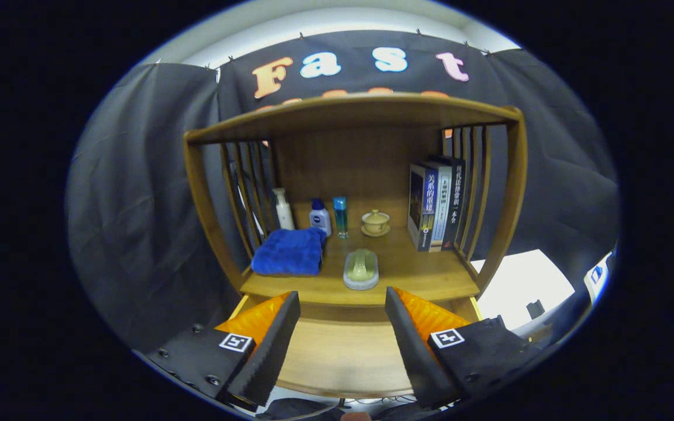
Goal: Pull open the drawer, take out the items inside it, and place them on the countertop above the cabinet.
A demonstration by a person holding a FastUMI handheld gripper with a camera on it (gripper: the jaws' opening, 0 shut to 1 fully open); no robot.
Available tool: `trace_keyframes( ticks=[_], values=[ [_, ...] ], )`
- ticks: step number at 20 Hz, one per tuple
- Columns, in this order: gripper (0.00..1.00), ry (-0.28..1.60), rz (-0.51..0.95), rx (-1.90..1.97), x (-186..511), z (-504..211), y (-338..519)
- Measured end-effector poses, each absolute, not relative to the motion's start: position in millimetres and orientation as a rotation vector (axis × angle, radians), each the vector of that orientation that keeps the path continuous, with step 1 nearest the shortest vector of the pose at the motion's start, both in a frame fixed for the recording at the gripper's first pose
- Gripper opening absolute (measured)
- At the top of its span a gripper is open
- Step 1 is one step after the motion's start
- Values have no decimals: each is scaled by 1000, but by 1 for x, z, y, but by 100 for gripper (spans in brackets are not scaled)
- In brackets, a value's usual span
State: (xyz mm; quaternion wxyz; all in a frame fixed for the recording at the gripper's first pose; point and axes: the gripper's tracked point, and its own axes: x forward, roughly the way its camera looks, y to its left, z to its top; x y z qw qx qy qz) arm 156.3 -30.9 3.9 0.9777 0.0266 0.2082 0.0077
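The tongs (341, 318), spread apart, hide both front corners of the open drawer (343, 356), its near rim cut off.

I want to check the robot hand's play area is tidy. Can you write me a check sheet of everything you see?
Surface: wooden countertop under a top shelf, partly filled.
Job's things: drawer front lies below the countertop, between the fingers; whether it is open, cannot tell.
Clutter: folded blue towel, white pump bottle, small blue-capped bottle, slim blue bottle, lidded cup on a saucer, soap dish, three upright books.
Gripper: gripper open, holding nothing, just short of the countertop's edge.
Cables: nothing seen.
Surroundings: black cloth wall.
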Motion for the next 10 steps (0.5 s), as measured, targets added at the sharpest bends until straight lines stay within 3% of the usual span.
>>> trace_keyframes(
  ticks=[10],
  values=[
    [95, 177, 61, -64, 103, -2, 43]
  ],
)
